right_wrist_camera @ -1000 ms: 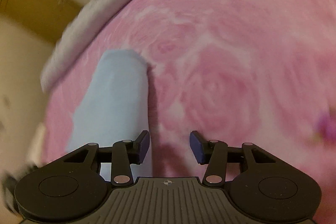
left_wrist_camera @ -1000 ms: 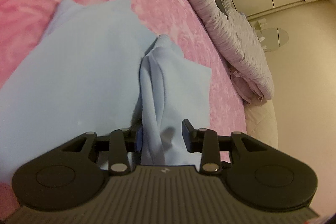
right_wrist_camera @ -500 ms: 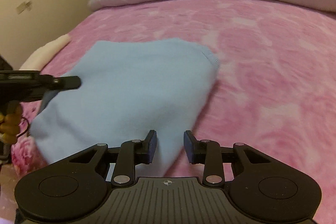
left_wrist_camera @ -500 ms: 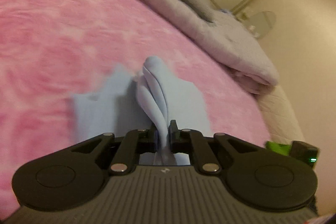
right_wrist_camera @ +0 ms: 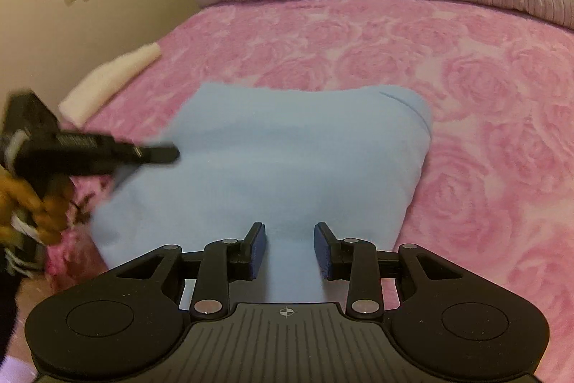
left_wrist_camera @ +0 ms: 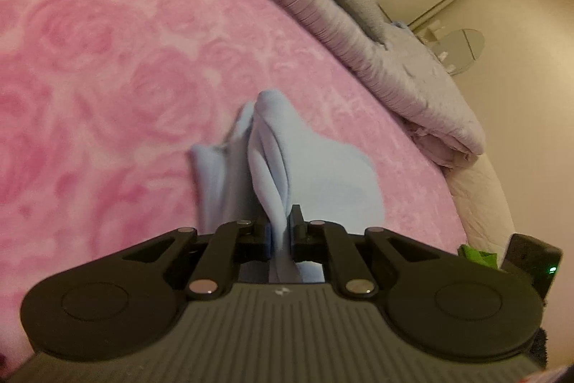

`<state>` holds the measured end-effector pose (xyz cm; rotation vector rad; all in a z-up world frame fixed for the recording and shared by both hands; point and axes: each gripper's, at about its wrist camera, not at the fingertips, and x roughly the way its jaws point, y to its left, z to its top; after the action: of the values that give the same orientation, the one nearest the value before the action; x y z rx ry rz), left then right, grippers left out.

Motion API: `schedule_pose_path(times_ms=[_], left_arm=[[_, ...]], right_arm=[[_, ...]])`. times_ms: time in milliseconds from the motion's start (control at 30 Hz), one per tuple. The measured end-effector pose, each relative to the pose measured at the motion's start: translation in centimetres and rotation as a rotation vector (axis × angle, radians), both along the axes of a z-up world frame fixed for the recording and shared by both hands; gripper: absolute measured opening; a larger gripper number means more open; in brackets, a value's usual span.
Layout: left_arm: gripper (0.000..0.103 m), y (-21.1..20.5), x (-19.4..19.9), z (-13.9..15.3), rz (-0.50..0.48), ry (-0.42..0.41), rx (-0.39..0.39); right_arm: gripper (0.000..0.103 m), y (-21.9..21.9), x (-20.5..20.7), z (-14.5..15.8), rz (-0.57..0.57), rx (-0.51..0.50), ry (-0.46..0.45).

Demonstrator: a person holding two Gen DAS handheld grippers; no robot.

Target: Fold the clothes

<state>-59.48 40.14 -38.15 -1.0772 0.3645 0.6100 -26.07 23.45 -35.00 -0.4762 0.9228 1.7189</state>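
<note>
My left claw [left_wrist_camera: 281, 232] is clamped on a bunched edge of the blue garment [right_wrist_camera: 287, 164] on the pink bed [right_wrist_camera: 484, 88]. My right claw [right_wrist_camera: 290, 250] straddles the near hem, unpinched. Soft, floppy stuff; grab corners.

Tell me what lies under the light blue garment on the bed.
The light blue garment rests on the pink rose-patterned blanket, which shows all around it. Whatever is beneath the garment's middle is covered, and its own lower layers are hidden too.
</note>
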Motion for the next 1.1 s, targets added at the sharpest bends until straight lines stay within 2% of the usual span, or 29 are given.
schedule_pose_path(times_ms=[100,200,267,333,367,400,467,567,633,700,800,867,1033,1100], left_arm=[[0.013,0.5,-0.5,-2.3,0.040,-0.041,-0.091],[0.014,0.7,-1.0,-2.6,0.079,-0.106,-0.163],[0.015,0.6,-1.2,-2.7,0.085,-0.129,-0.197],[0.014,0.5,-0.9,-2.3,0.069,-0.105,-0.169],[0.011,0.5,-0.7,-2.1,0.060,-0.089,-0.150],[0.007,0.4,-0.6,-1.8,0.051,-0.074,-0.131],[0.006,0.1,-0.5,-0.5,0.040,-0.053,-0.066],[0.005,-0.5,-0.8,1.9,0.033,-0.030,0.029],[0.005,-0.5,-1.5,2.5,0.042,-0.013,0.059],[0.005,-0.4,-1.6,1.7,0.034,0.012,0.049],[0.006,-0.1,-1.2,-0.7,0.017,-0.004,-0.008],[0.007,0.1,-1.1,-1.8,0.007,-0.019,-0.035],[0.008,0.5,-1.8,-1.4,-0.022,-0.036,-0.036],[0.011,0.7,-2.1,-0.5,-0.019,-0.013,-0.019]], right_arm=[[0.035,-1.0,1.6,0.3,-0.094,0.011,0.090],[0.035,-3.1,3.7,0.3,-0.230,0.040,0.121],[0.035,-4.4,5.1,-0.2,-0.321,0.024,0.158],[0.035,-5.1,6.2,-1.4,-0.385,-0.031,0.201],[0.035,-5.2,6.6,-2.1,-0.409,-0.062,0.215],[0.035,-5.1,6.7,-2.7,-0.413,-0.089,0.223],[0.034,-4.7,6.1,-3.2,-0.393,-0.100,0.231],[0.034,-3.7,4.9,-2.3,-0.352,-0.080,0.191],[0.034,-3.2,4.2,-1.8,-0.324,-0.066,0.165],[0.034,-2.7,3.3,-1.4,-0.296,-0.053,0.142],[0.034,-2.4,2.6,-2.0,-0.297,-0.064,0.081],[0.034,-2.5,2.8,-2.5,-0.311,-0.066,0.091],[0.035,-3.3,4.8,-1.7,-0.369,-0.043,0.118],[0.035,-3.5,5.5,-1.0,-0.385,-0.004,0.150]])
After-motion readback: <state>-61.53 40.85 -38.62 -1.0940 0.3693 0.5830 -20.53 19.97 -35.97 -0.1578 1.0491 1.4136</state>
